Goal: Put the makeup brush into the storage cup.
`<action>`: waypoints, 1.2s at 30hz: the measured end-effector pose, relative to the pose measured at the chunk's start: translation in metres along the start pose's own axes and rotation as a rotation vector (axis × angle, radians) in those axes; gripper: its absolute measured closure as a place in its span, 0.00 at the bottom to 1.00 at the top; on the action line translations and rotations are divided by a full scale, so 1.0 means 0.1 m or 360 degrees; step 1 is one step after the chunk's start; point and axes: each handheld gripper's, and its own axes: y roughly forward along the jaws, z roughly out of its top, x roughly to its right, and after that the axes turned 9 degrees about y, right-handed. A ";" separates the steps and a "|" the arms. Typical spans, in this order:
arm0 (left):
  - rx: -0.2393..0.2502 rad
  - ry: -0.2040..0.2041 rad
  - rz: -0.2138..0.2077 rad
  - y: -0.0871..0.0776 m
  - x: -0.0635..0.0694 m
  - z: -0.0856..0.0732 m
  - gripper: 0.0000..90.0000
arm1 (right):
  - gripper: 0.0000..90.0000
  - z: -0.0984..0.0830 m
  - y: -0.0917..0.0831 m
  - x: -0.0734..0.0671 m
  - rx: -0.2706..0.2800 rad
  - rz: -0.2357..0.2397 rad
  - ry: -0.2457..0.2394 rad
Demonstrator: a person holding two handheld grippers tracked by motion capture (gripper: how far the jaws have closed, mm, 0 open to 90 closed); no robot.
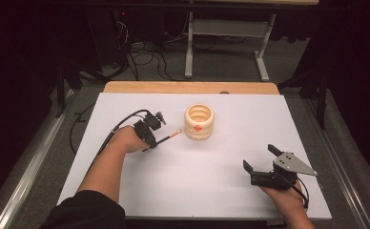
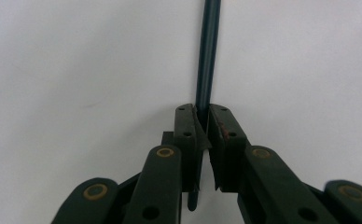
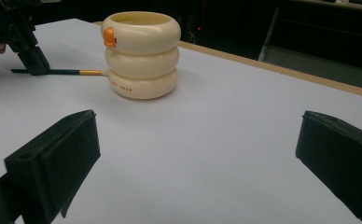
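Observation:
A thin dark brush (image 1: 166, 139) with a gold ferrule lies flat on the white table, its tip toward a cream ringed cup (image 1: 199, 121) with a small orange beak. My left gripper (image 1: 150, 141) is shut on the brush's dark handle (image 2: 209, 56); in the left gripper view its jaws (image 2: 202, 135) pinch the handle against the surface. In the right gripper view the brush (image 3: 67, 72) reaches almost to the foot of the cup (image 3: 142, 53). My right gripper (image 1: 258, 156) rests at the near right, open and holding nothing (image 3: 198, 135).
A white sheet (image 1: 197, 176) covers the table, with a wooden strip (image 1: 188, 87) along its far edge. Beyond it are floor cables (image 1: 145, 59) and the legs of a white frame (image 1: 262, 59). Dark surroundings flank both sides.

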 end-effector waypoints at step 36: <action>0.0002 -0.0011 -0.0040 0.00 -0.04 0.00 0.94 | 0.01 -0.01 0.01 0.01 -0.0009 -0.0005 0.0005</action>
